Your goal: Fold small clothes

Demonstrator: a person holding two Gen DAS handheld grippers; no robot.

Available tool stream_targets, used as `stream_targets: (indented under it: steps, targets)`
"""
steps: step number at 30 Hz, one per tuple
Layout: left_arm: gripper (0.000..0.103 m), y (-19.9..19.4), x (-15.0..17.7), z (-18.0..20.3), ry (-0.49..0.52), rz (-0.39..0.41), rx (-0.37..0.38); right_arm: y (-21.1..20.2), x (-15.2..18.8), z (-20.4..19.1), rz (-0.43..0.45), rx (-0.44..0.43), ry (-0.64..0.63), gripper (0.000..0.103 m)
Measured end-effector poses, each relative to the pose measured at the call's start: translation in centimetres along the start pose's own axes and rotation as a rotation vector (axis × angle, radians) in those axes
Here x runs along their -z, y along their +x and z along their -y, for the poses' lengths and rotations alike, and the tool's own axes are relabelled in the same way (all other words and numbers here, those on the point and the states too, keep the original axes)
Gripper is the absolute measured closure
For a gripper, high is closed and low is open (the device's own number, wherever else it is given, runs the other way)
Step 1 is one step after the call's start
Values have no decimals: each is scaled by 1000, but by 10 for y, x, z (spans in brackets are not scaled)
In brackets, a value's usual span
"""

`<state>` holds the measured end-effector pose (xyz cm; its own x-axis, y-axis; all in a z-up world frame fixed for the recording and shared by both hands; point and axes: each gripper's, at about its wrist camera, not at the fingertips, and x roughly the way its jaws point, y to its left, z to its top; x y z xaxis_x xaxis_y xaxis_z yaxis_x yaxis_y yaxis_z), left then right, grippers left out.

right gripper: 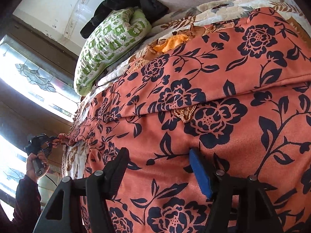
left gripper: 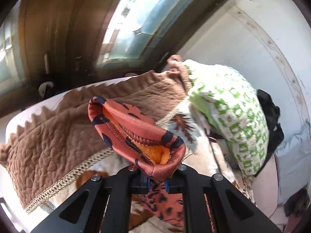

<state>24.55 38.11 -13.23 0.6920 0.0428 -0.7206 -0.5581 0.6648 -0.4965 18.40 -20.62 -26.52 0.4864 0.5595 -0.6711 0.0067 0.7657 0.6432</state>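
In the left wrist view, the left tool [left gripper: 156, 182] was clenched on a corner of the orange floral garment [left gripper: 136, 134], its blue pads nearly meeting around the cloth. The pinched corner stood up in front of the lens as a curled pocket, showing a brighter orange inner face and a stitched seam with dark navy markings. More of the same cloth hung down between the black arms. Beyond it lay a brown quilted blanket [left gripper: 58, 128] with a zigzag edge and a gold trim band, spread over the bed [left gripper: 204, 161]. To the right sat a green-and-white pillow [left gripper: 233, 116], with a black cloth [left gripper: 270, 116] behind it against the pale wall. A window filled the upper middle.

In the right wrist view, the right tool [right gripper: 161, 167] was released, its black finger and blue pad [right gripper: 200, 174] standing apart above the garment [right gripper: 213, 97]; whether they touched the cloth could not be told. The garment lay spread wide on the bed, salmon-orange with navy roses and vines, a horizontal fold edge crossing its middle. At far left a hand [right gripper: 37, 165] held the left tool [right gripper: 53, 140], clamped on the garment's far corner and drawing it up off the bed edge. The pillow [right gripper: 108, 46] and the black cloth [right gripper: 126, 2] lay past the garment's upper left edge, near but apart from it. The floral bedspread [right gripper: 223, 7] showed bare along the top.
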Motion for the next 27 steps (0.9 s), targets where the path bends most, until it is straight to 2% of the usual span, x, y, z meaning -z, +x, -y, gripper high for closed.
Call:
stream_targets:
  steps: [3, 5, 10, 15, 18, 20, 22, 24, 25, 27]
  targets:
    - [93, -26, 8, 82, 209, 4, 34, -4, -5, 9, 3, -35, 55, 35]
    - [93, -38, 26, 141, 343, -14, 62, -10, -9, 14, 20, -53, 96, 35]
    - [93, -49, 111, 277, 628, -115, 158, -44, -29, 35, 131, -88, 199, 35]
    - [93, -34, 222, 377, 775, -257, 279, -92, -50, 70, 276, -86, 306, 35]
    - [93, -14, 284, 418, 799, -340, 327, -115, -57, 91, 331, -99, 365, 35]
    - [93, -2, 320, 440, 804, -428, 390, -127, -60, 102, 359, -103, 389, 35]
    - [86, 4, 350, 458, 809, -538, 432, -136, -63, 110, 386, -101, 406, 35]
    - [56, -2, 365, 465, 810, -625, 467, -143, -65, 120, 400, -108, 424, 35]
    - [52, -10, 365, 466, 819, -626, 504, -145, -65, 124, 401, -116, 435, 35]
    - [39, -30, 354, 464, 860, -534, 556, -147, -67, 130, 390, -136, 453, 34]
